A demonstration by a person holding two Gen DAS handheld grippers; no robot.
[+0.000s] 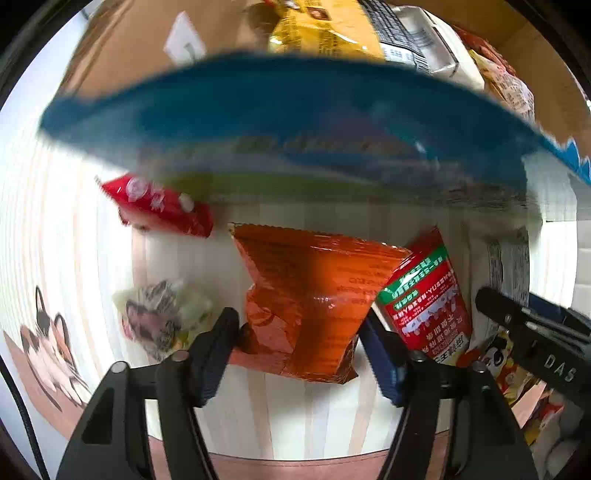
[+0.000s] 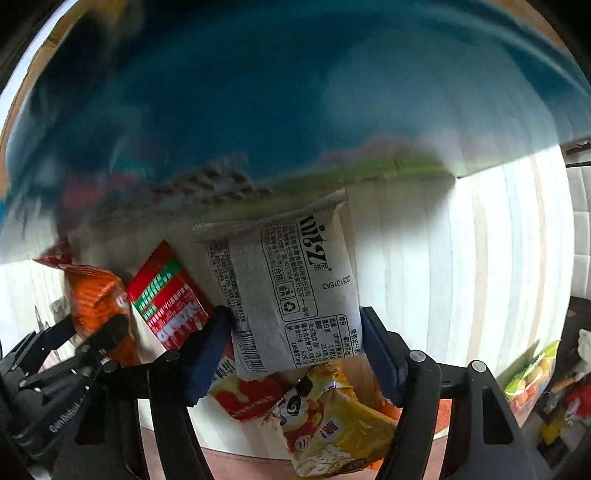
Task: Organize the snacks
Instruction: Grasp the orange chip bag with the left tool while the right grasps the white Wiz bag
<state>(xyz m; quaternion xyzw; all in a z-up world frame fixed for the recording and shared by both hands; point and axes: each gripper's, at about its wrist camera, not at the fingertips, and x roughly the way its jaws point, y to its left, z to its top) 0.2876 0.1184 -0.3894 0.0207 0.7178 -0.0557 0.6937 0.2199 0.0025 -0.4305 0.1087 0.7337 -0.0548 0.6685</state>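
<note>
A large blue snack bag point(image 1: 280, 122) hangs blurred across the top of both views point(image 2: 280, 92), in mid-air in front of a cardboard box point(image 1: 122, 48); neither gripper touches it. My left gripper point(image 1: 299, 325) is open, its fingers on either side of an orange snack bag point(image 1: 314, 295) lying on the table. My right gripper point(image 2: 295, 328) is open around a white packet with black print point(image 2: 291, 288). A red-and-green packet point(image 1: 428, 295) lies between the two grippers and shows in the right wrist view too point(image 2: 166, 295).
The box holds a yellow bag point(image 1: 321, 29) and other packets. On the white striped table point(image 2: 461, 258) lie a red packet point(image 1: 159, 206), a pale wrapped snack point(image 1: 162, 314), a yellow panda bag point(image 2: 332, 421) and a green-yellow bag point(image 2: 532, 373) at the right edge.
</note>
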